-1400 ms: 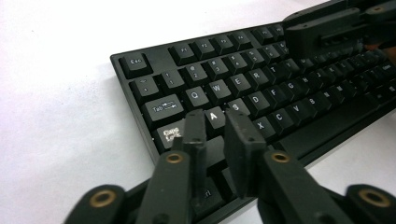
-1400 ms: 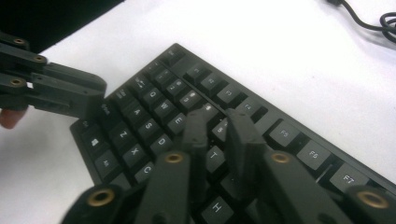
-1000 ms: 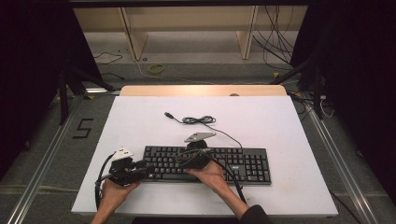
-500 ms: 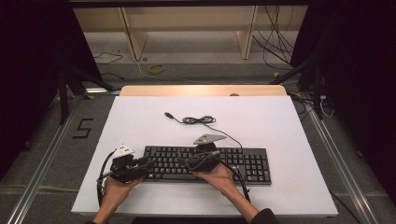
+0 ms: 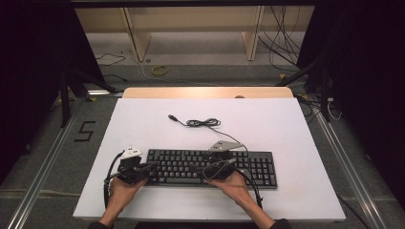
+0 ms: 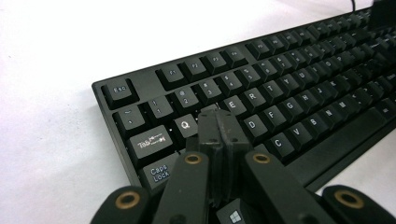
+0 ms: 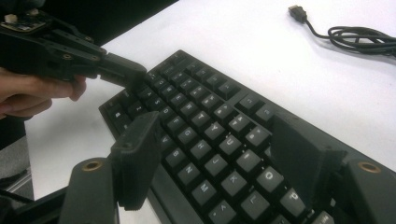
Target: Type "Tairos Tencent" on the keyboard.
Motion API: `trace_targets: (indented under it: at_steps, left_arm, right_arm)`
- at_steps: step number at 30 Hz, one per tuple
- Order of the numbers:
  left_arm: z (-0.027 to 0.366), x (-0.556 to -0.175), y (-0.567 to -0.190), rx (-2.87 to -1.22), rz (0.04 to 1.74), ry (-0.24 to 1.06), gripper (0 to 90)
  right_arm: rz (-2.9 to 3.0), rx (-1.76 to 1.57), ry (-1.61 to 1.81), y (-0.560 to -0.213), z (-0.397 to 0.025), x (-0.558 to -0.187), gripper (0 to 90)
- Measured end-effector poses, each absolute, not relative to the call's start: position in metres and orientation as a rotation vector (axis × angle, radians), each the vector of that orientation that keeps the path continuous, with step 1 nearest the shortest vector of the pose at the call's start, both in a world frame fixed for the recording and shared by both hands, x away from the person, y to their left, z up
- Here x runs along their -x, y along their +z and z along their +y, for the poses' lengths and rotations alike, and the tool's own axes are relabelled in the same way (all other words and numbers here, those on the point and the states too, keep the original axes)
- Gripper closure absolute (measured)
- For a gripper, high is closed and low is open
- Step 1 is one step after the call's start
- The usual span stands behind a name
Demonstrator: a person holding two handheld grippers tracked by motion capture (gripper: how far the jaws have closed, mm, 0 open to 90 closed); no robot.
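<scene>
Jaws of the left gripper (image 6: 219,126) are pressed together with nothing between them, their tips resting over the keyboard (image 5: 210,167) near the Q and W keys at its left end, just past the Tab (image 6: 150,142) and Caps Lock keys. Jaws of the right gripper (image 7: 219,154) stand wide apart with no object held, spanning the key rows around the middle of the keyboard; whether they touch the keycaps cannot be told. In the high view, the left gripper (image 5: 136,169) sits at the keyboard's left edge and the right gripper (image 5: 217,164) over its centre, each held by a hand (image 5: 120,191) entering from the bottom of that view (the right hand (image 5: 234,183) lies along the front edge of the keyboard). The keyboard is black, full-size, and lies flat on the white bench (image 5: 286,124), parallel to its near edge and towards the front. Its cable (image 5: 203,123) runs from the rear edge to a loose coil farther back on the bench, ending in a USB plug (image 7: 297,12) lying free on the surface. The right gripper view also shows the left gripper (image 7: 123,72) with its closed tips at the far corner of the keyboard.
</scene>
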State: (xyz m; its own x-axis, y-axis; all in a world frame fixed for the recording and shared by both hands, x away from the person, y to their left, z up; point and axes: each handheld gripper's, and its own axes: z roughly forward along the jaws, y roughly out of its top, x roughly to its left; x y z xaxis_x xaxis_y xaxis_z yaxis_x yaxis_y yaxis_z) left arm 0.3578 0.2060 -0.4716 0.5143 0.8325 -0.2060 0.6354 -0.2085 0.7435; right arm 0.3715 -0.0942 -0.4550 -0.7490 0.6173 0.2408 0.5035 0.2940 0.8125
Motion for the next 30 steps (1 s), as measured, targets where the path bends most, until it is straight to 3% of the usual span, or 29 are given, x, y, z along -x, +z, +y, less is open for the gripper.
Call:
trace_targets:
  at_steps: [30]
  left_arm:
    - [0.2,-0.362,-0.478,-2.006,1.229,0.299,88.9]
  right_arm:
    - [2.398,-1.068,1.464,-0.455,-0.107,-0.368,33.7]
